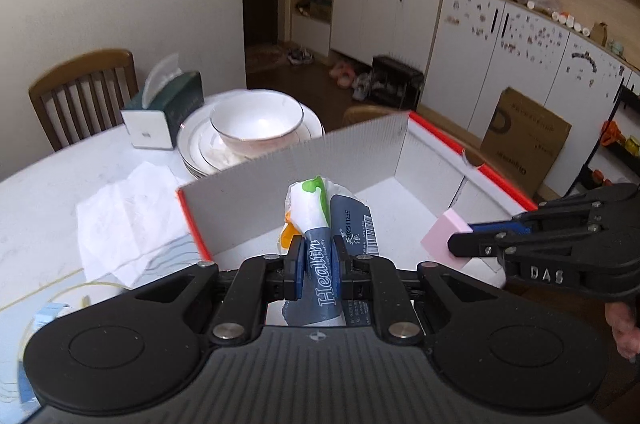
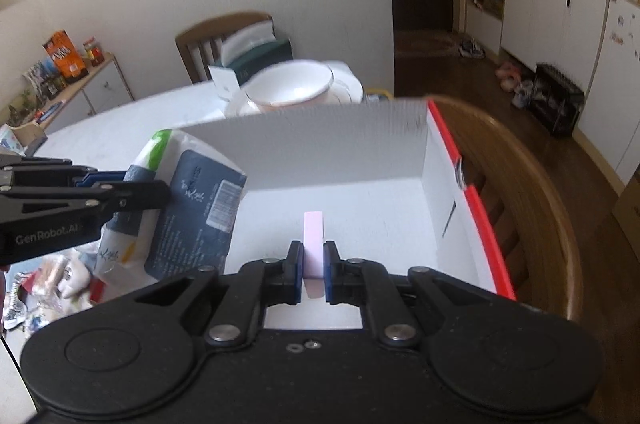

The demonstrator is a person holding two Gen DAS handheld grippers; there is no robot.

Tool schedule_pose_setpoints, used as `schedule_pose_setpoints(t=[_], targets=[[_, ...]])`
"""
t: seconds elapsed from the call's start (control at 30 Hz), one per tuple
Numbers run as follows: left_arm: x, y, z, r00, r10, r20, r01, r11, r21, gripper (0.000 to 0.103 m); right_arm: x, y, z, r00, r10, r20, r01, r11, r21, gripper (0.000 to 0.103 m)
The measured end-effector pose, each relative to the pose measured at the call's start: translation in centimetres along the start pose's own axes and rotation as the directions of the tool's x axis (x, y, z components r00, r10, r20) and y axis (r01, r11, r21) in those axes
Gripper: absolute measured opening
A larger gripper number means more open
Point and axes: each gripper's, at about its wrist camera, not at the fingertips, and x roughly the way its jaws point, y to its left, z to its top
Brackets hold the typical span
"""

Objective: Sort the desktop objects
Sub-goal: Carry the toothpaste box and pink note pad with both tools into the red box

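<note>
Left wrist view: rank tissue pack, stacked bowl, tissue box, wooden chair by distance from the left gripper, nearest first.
1. tissue pack: clamped in the left gripper, over the box.
2. stacked bowl: on plates, beyond the cardboard box's far wall.
3. tissue box: left of the bowl, slightly farther.
4. wooden chair: behind the table, far left.

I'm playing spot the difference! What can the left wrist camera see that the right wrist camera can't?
Only the left wrist view shows the brown cardboard sheet leaning on the cupboards. Only the right wrist view shows the orange carton on a side cabinet. Both show the open box, the bowl, the tissue pack in the left gripper and the pink pad in the right gripper.
</note>
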Motion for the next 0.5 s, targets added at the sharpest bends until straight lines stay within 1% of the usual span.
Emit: schedule_pose_setpoints(t=[0.1,0.2,0.27,0.4,0.5], targets=[[1.8,0.0,-0.1,0.999,-0.017,-0.037,0.017,1.0,-0.008,0.012,1.4,-0.6,-0.3,0.999,0.004,-0.04,-0.003,1.0,0.014,0.009],[3.6,0.0,-0.3,0.996,-0.02,-0.091,0.018,1.0,-0.02,0.012,2.5,-1.1,-0.5,0.996,0.013,-0.083,-0.011,1.0,0.029,0.009],[4.6,0.2,-0.5,0.992,-0.018,-0.125,0.014,0.999,-0.03,0.012,3.2,-1.2,-0.6,0.994,0.002,-0.106,0.001,1.0,0.029,0.009],[5.9,0.7,-0.8,0.984,-0.036,-0.175,0.026,0.998,-0.056,0.012,4.2,-1.4,-0.8,0.989,-0.011,-0.147,0.015,1.0,0.026,0.009],[6.5,0.4,-1.0,0.98,-0.041,-0.194,0.033,0.998,-0.047,0.012,4.6,-1.4,-0.8,0.986,-0.017,-0.163,0.021,1.0,0.021,0.009]])
